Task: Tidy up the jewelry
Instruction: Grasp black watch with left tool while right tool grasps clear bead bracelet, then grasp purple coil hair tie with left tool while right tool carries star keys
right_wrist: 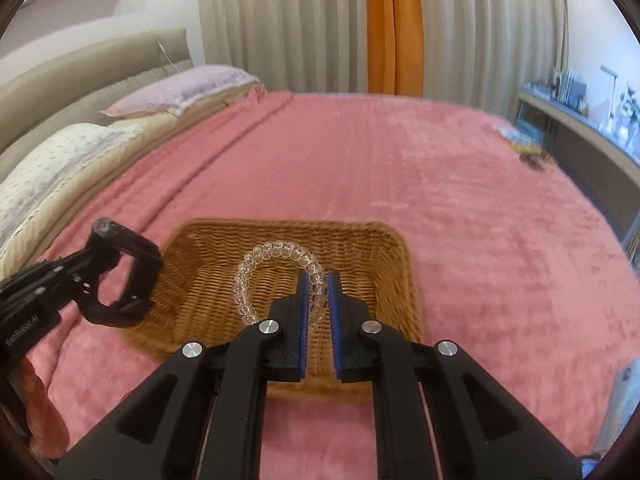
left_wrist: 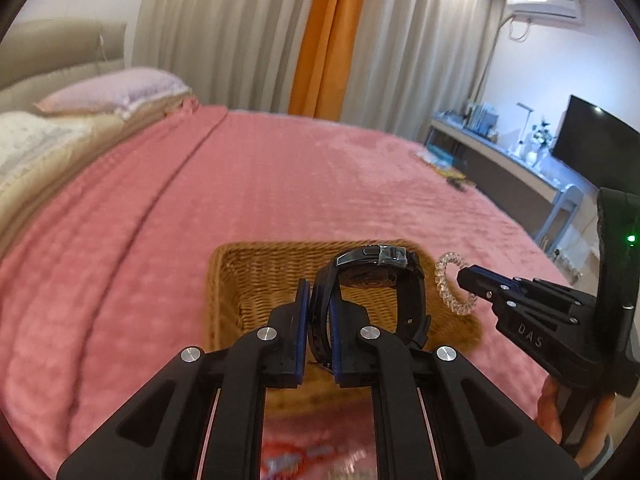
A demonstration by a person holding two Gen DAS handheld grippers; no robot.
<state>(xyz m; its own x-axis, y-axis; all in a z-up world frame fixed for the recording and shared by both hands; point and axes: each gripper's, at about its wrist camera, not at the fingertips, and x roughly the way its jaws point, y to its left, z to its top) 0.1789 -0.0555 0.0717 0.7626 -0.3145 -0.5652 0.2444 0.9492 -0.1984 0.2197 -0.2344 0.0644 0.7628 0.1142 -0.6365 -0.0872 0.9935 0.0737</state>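
L gripper (left_wrist: 318,320) clamped on watch (left_wrist: 376,284) strap, R gripper (right_wrist: 319,304) clamped on bracelet (right_wrist: 264,268) (clear coil), both held over basket (right_wrist: 360,248) on bed (right_wrist: 440,180).

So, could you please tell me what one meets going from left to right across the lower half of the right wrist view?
Left gripper → black watch → wicker basket → clear bead bracelet → right gripper.

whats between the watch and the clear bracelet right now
Only the open wicker basket below; the watch and clear bracelet hang apart, seen from the right wrist.
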